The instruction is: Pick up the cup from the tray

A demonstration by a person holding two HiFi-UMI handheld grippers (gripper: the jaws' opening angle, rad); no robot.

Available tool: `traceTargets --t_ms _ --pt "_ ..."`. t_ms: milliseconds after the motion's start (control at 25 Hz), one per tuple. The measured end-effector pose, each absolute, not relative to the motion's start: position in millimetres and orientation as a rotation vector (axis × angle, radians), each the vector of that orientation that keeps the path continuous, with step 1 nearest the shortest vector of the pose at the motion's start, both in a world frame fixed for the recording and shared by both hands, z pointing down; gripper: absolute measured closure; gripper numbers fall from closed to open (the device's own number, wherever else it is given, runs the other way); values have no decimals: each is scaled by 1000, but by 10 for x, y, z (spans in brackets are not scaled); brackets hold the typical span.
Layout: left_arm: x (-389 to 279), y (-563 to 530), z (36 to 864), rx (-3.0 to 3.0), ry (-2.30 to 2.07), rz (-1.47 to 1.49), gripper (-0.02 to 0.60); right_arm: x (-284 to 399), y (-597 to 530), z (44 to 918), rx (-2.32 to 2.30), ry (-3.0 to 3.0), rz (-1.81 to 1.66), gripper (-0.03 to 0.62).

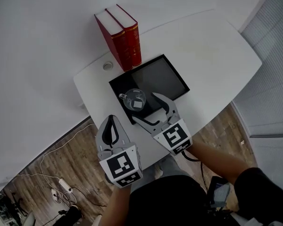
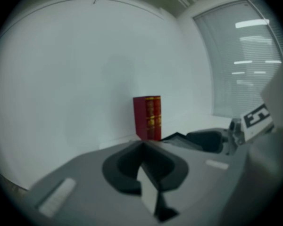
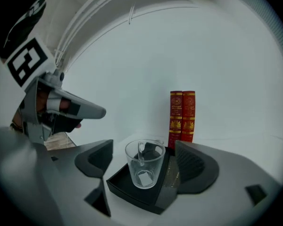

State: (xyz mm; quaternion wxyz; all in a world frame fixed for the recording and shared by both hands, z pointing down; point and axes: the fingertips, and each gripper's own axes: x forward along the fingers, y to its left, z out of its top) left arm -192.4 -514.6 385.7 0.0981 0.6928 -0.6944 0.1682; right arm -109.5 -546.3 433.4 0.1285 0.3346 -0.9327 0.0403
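right gripper (image 3: 142,148) jaws wide around the cup (image 3: 144,167), untouched — left gripper (image 2: 142,146) jaws together, empty.

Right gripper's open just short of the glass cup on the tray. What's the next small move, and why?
Probably ease the right gripper forward until its jaws straddle the cup, then close. The cup stands upright in the near corner of the tray, lined up with the open jaws, but neither touches it yet.

Office-like room, white table (image 1: 217,46), window blinds (image 1: 273,69), wood floor (image 1: 66,154), power strip (image 1: 63,184)
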Motion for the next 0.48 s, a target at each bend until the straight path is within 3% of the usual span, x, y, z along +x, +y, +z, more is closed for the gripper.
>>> traceTargets --t_ms 80,200,480 --pt "-1941 -5144 3859 2045 -2065 512 577 -1198 -5478 4542 867 -2706 159 111" --pt "-1985 -5129 3848 2033 -2083 526 577 -1308 -5555 4777 766 -2691 211 21" --pt "-2218 -5044 3801 1979 -2155 535 577 -1436 -5813 4979 688 -2627 270 16"
